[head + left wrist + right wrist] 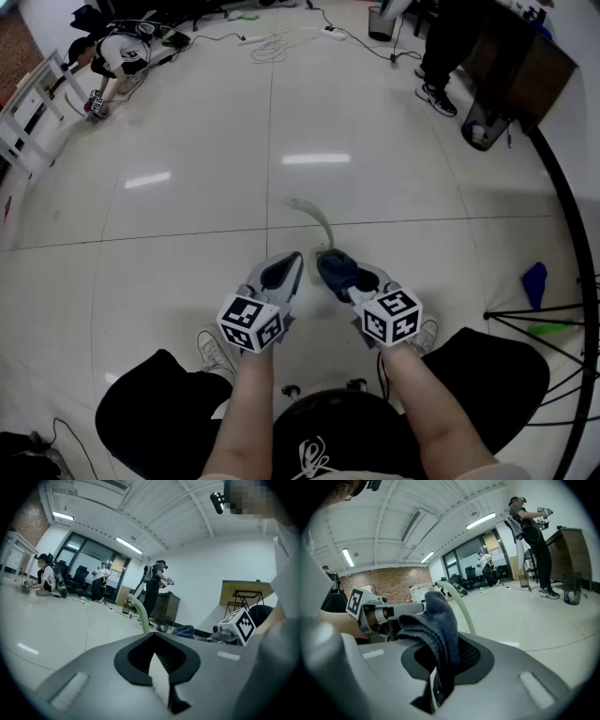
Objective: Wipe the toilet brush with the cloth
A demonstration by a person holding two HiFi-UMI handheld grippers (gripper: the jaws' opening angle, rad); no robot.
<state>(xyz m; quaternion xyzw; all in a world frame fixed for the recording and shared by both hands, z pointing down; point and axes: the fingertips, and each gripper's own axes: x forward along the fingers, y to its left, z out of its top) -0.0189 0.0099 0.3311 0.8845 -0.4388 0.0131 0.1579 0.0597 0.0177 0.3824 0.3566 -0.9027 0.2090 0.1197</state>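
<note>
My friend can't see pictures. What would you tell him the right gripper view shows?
The right gripper is shut on a dark blue cloth that bunches up above its jaws. Just behind it, a pale green brush curves upward. Beyond lies a shiny white floor, with a person standing at far right.

dark blue cloth (438,620), pale green toilet brush (320,219), glossy white floor (281,122)
</note>
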